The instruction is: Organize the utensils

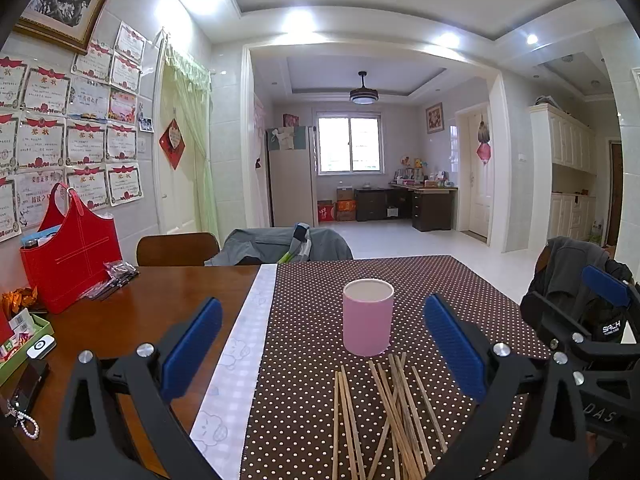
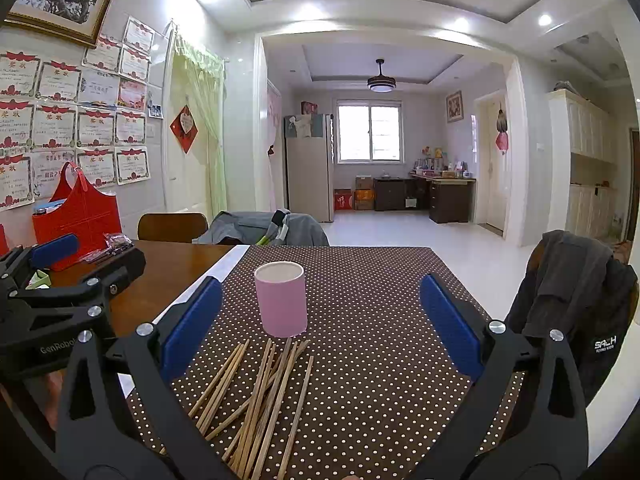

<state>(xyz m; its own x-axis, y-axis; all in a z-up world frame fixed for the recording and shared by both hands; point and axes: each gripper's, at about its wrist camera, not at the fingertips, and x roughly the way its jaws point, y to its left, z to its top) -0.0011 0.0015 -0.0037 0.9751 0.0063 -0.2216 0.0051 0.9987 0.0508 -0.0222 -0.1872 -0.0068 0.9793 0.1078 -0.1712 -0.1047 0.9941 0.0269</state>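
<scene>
A pink cylindrical cup (image 1: 368, 317) (image 2: 281, 299) stands upright and empty-looking on a brown polka-dot cloth (image 1: 420, 280) (image 2: 380, 300). In front of it lies a loose pile of several wooden chopsticks (image 1: 384, 412) (image 2: 260, 396), some crossing each other. My left gripper (image 1: 324, 344) hovers open above the near end of the pile, nothing between its blue pads. My right gripper (image 2: 320, 320) is open too, level with the pile and to its right, with nothing held. Each gripper shows at the edge of the other's view.
A wooden table (image 1: 140, 308) carries a red bag (image 1: 70, 256) (image 2: 78, 220), small packets and a green tray at the left. Chairs draped with grey jackets (image 1: 280, 244) (image 2: 572, 280) stand at the far side and the right.
</scene>
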